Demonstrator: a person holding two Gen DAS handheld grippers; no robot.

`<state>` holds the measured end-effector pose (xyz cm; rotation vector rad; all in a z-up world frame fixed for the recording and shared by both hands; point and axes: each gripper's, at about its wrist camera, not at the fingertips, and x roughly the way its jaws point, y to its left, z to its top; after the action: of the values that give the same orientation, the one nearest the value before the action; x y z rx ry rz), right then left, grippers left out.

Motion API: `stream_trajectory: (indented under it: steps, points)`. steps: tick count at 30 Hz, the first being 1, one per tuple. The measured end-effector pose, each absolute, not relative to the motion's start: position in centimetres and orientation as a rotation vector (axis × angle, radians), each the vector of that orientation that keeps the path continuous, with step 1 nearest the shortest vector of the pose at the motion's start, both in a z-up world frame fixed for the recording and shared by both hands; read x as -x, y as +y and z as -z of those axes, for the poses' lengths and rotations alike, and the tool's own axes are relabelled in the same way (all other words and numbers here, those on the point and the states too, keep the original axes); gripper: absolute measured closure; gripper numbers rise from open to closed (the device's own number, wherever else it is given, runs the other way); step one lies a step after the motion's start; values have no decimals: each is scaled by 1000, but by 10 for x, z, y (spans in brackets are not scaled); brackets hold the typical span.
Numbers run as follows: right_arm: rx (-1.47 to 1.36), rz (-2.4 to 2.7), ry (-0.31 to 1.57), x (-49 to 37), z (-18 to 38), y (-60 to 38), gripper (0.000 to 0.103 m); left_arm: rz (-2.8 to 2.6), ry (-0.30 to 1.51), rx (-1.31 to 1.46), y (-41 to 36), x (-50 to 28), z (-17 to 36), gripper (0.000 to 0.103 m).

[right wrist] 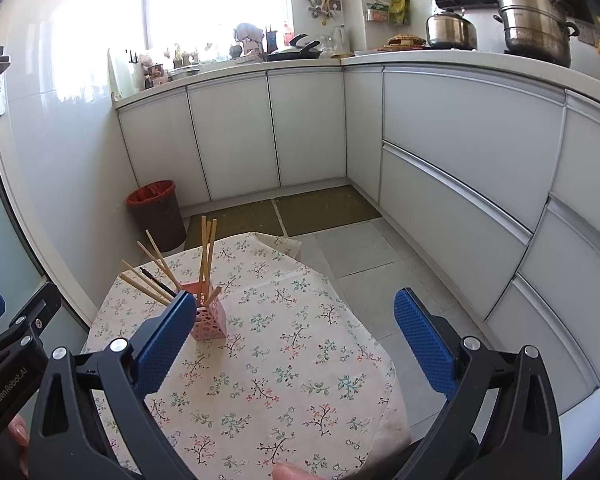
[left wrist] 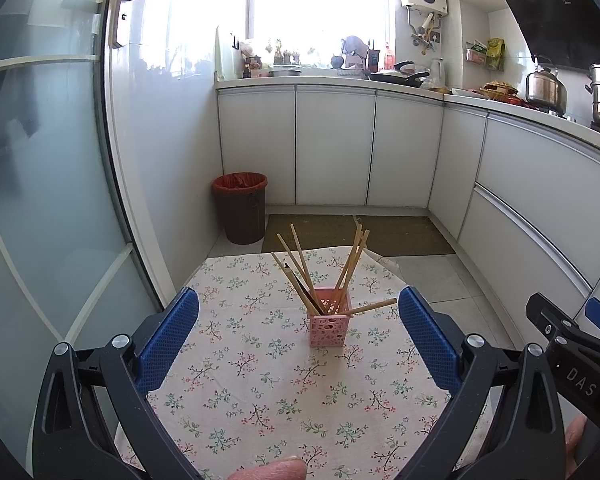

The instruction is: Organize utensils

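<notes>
**Chopsticks gathered, both grippers idle**

Nearest the cameras, both tools hang released over the near part of the table. The left gripper (left wrist: 299,332) has its blue pads spread wide and nothing between them; the right gripper (right wrist: 296,334) is likewise spread and holds nothing. Under them lies the floral tablecloth (left wrist: 260,392), bare of loose utensils as far as either view shows.

A little further in stands the pink holder (left wrist: 327,326), upright near the middle of the table, well ahead of the left gripper's fingers. The chopsticks (left wrist: 300,268) all sit in it, fanned to left and right — one light stick (left wrist: 370,307) lies much lower than the rest, slanting out over the rim to the right. A single dark stick (left wrist: 302,286) leans among the pale ones.

By this layout the gathering step looks done or nearly so. The likely next move is tidying — pinching that low stick near its free end and tipping it upright, gently, since the light holder could topple.

Beyond the table: a red-lined bin (left wrist: 240,208), floor mats, white cabinets.
</notes>
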<state>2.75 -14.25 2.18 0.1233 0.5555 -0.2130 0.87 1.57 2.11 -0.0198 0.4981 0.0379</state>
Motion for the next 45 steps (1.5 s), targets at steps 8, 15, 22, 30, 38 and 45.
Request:
stream_trajectory:
  steps: [8,15,22,30,38,45]
  points:
    - [-122,215,556,-26,-20,-142,7,-40,500,21,16,-10,-20,7]
    - [-121,215,559,-27,-20,-144,7,-41,507,25,17,-10,-17,7]
    - [-120,215,562,-27,-20,-144,7,-45,512,26,16,-10,-16,7]
    - [-120,213,567,-28,-18,-143,7,-52,519,28,13,-10,-14,7]
    - [-123,213,579,-30,-15,-144,7,-21,545,58,15,-16,-13,7]
    - [-140,222,590,-31,-14,-147,7,-22,507,40,12,-12,-14,9]
